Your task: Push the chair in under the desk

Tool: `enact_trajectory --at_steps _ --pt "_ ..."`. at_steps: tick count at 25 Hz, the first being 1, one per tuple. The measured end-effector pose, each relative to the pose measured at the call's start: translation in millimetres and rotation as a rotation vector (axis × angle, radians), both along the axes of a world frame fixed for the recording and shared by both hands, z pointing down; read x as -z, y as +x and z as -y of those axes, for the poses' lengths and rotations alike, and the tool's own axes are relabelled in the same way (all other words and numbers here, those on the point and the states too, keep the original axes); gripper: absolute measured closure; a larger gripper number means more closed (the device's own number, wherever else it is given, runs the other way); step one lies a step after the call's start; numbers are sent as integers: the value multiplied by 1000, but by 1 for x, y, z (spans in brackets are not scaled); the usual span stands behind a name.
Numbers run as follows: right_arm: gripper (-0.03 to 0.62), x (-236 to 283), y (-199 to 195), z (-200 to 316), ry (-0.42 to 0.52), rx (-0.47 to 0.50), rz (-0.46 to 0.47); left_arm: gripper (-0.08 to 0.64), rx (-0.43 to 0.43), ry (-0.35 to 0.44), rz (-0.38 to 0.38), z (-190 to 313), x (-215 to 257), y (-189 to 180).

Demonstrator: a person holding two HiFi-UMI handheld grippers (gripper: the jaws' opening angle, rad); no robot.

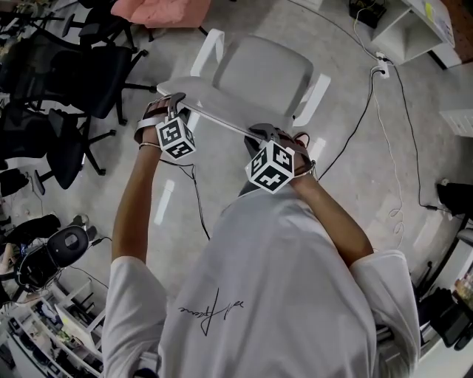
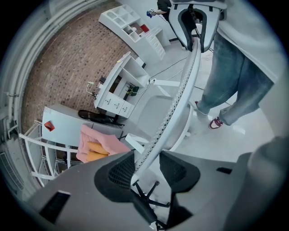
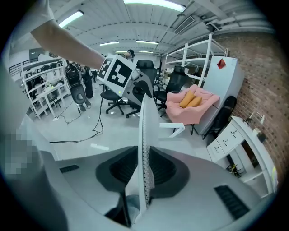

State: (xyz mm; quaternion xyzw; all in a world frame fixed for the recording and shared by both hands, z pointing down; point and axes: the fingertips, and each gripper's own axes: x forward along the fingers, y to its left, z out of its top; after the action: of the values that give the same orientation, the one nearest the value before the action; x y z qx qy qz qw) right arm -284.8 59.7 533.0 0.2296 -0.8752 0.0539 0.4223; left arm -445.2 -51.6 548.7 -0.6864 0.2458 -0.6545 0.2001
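Note:
A white office chair (image 1: 266,74) stands in front of me on the grey floor, its seat facing away. The thin top edge of its backrest (image 1: 222,122) runs between both grippers. My left gripper (image 1: 174,105) sits at the edge's left end. In the left gripper view the perforated backrest (image 2: 180,94) passes between the left gripper's (image 2: 147,163) jaws with a gap to the right pad (image 2: 180,169), so it is open. My right gripper (image 1: 260,135) is at the right end. In the right gripper view the backrest (image 3: 145,131) is pinched between the right gripper's (image 3: 143,168) pads.
Black office chairs (image 1: 81,74) crowd the left. A pink cloth (image 1: 159,11) lies on a chair beyond. White desk and shelf units (image 1: 414,29) stand at the upper right, with a power strip (image 1: 380,70) and cables (image 1: 384,125) on the floor beside them.

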Motion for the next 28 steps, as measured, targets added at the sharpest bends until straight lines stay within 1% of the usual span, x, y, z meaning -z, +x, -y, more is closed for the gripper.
enact_trajectory --at_steps 6,9,19,28 --pt "492 -1 8 15 4 -38 0 388 5 19 -14 17 0 8" --pt "492 -2 16 22 17 -48 -7 388 0 13 -14 24 -2 16" --pt "492 1 40 33 17 -64 -7 388 -25 7 -24 36 2 41" --pt "492 -4 41 49 9 -79 4 387 -31 3 -24 55 -3 43"
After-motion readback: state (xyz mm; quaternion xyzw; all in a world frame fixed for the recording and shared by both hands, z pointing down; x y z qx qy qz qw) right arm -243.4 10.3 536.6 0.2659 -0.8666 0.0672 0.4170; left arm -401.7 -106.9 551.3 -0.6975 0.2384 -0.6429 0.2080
